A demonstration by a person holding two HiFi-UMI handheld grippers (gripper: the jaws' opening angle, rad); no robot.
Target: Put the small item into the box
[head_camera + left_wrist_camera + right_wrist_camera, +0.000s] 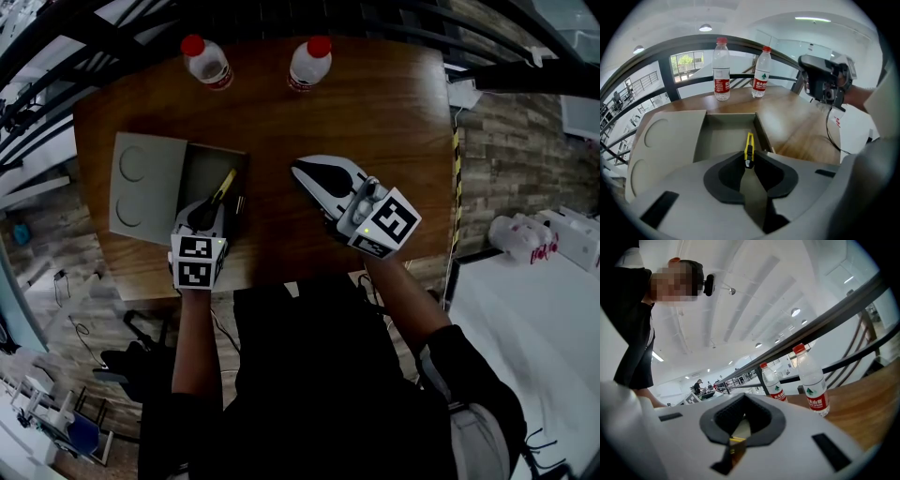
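Note:
An open grey box (214,153) lies on the left of the wooden table, its lid (145,187) folded out flat to the left. My left gripper (210,212) is over the box, shut on a small yellow and black item (226,184) that sticks out ahead of the jaws. In the left gripper view the item (749,149) hangs above the box's inside (724,140). My right gripper (300,170) is to the right of the box above bare wood, tilted upward, its jaws shut, and I see nothing held in it (732,440).
Two water bottles with red caps (207,62) (309,63) stand at the table's far edge. A dark railing runs behind the table. The table's right edge (448,159) borders a stone-patterned floor. The person's body is close to the near edge.

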